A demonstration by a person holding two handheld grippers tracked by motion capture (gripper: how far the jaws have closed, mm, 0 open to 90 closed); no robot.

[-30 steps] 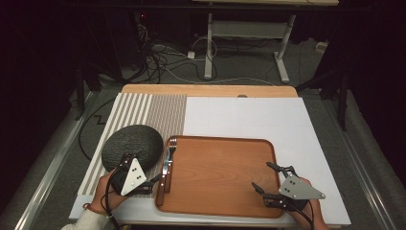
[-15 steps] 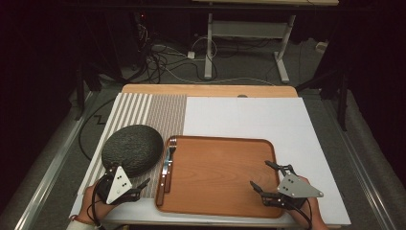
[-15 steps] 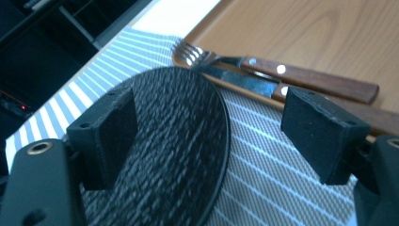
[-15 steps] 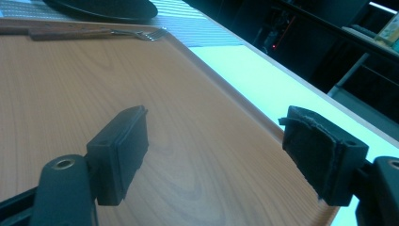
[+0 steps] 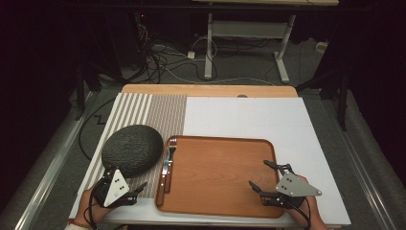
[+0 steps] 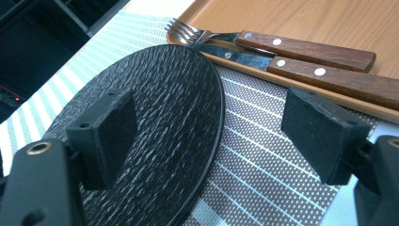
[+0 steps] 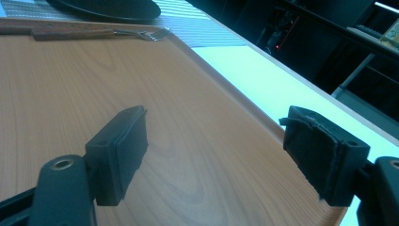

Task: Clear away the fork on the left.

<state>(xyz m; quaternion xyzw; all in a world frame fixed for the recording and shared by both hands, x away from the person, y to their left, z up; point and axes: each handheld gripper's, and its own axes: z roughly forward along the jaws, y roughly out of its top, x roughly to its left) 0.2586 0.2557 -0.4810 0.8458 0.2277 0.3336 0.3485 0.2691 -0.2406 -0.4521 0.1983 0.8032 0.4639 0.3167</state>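
So you had your left tongs (image 5: 136, 190) parked at the near edge of the black plate (image 5: 132, 150), spread wide with nothing in them, one pad (image 6: 106, 136) over the plate's rim and the other out over the placemat (image 5: 167, 112). That plate sat on the striped mat at the left of the worktop (image 5: 249, 117), just beside the wooden tray (image 5: 220, 177). Looked to me like you were lining up to grab the plate by its rim, so the next move probably called for sliding one pad under that thin edge and squeezing carefully. It was round, matte and rough like slate, so grip shouldn't have been bad. Your right tongs (image 5: 261, 178) hung released over the tray's smooth wood grain, near its right rim. Fork (image 5: 168, 158) and knife (image 6: 301, 70), both with riveted wooden handles, lay along the tray's left edge.
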